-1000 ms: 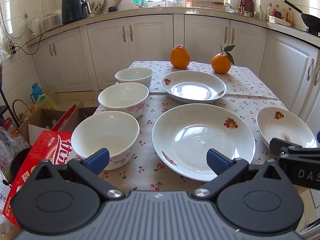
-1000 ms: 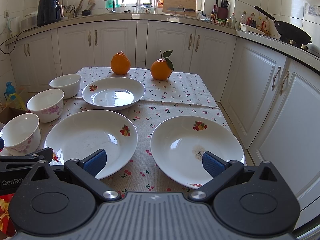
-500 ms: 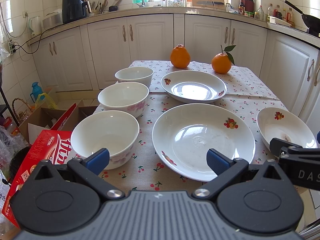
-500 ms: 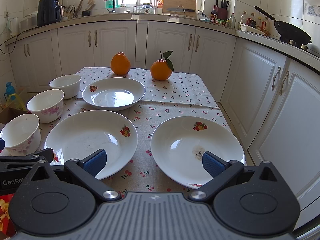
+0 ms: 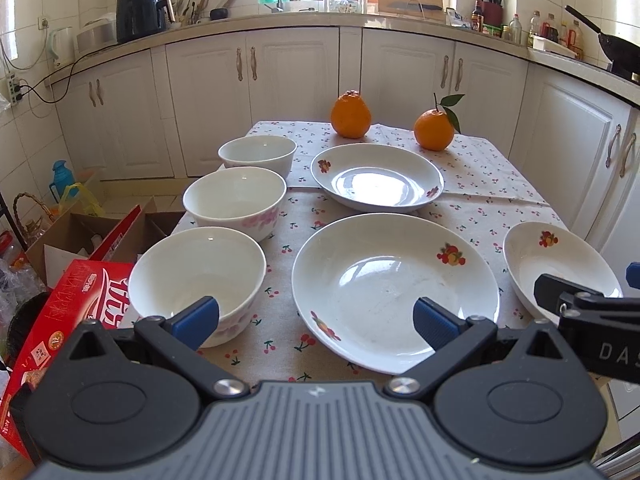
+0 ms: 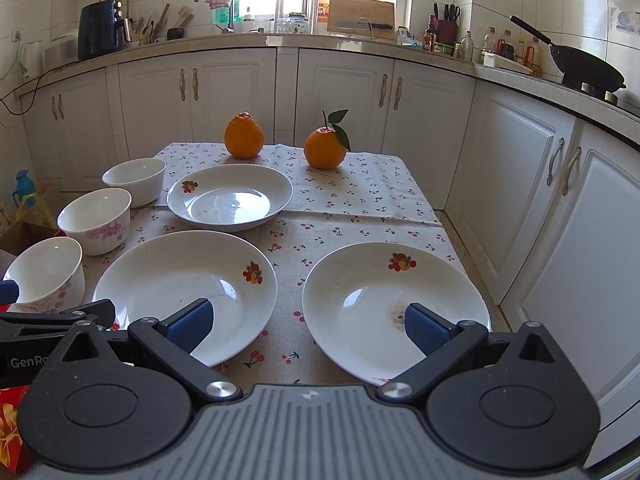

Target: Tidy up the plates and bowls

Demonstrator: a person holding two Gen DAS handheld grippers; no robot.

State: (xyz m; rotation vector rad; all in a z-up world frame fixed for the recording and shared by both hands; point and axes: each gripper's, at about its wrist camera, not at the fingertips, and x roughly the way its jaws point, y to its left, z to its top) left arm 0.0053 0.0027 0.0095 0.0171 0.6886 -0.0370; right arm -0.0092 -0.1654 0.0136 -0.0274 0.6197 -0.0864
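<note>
Nothing moved, oranges (image 6: 244, 136) behind plates (image 6: 230, 198)

My right gripper (image 6: 306, 322) hangs wide open and empty over the near table edge. One blue pad sits above the near-left plate (image 6: 176, 280), the other above the near-right plate (image 6: 360, 292). Three bowls line the left side; two oranges stand far.

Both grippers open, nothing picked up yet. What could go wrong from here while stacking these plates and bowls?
1. The near bowl sits at the table's left edge, above a red box; a nudge from the left gripper might tip it off.
2. The right plate lies near the table's right edge and could slide off.
3. The two oranges might roll if the tablecloth gets dragged.
</note>
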